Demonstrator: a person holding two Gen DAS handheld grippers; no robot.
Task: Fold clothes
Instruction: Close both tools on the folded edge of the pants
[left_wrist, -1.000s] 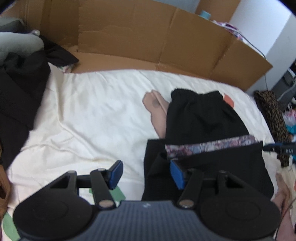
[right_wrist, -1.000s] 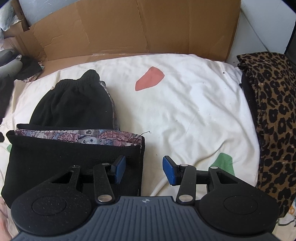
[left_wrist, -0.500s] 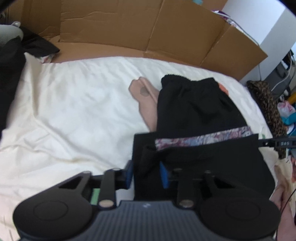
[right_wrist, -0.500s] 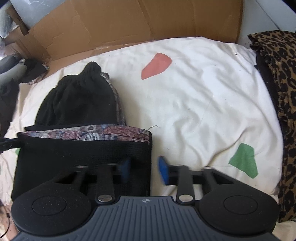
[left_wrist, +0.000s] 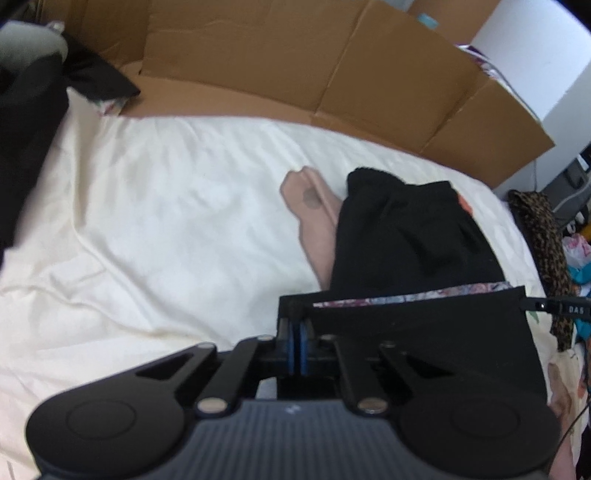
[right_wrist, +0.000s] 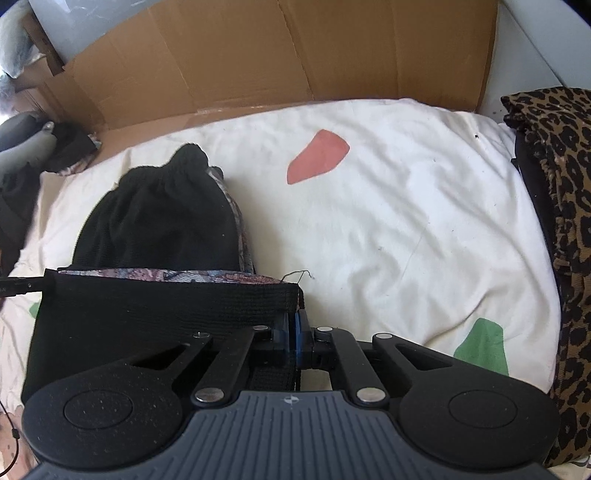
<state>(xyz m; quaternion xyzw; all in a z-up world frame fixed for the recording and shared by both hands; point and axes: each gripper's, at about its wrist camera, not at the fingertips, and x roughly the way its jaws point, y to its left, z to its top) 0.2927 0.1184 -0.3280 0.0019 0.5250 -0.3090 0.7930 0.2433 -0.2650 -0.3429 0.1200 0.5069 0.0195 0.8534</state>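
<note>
Black garment (left_wrist: 424, 332), part-folded on white sheet (left_wrist: 166, 221): left gripper (left_wrist: 295, 341) and right gripper (right_wrist: 291, 338), open 1 second ago, now pinch its 2 near corners; next fold can begin

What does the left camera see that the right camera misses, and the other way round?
Only the left view shows the pinkish-beige garment lying beside the black garment, and the dark clothes heaped at the sheet's left edge. Only the right view shows the green patch on the white sheet and the whole leopard-print fabric. Both show the cardboard behind, and a tool shut on a near corner of the black garment: left tool, right tool.
</note>
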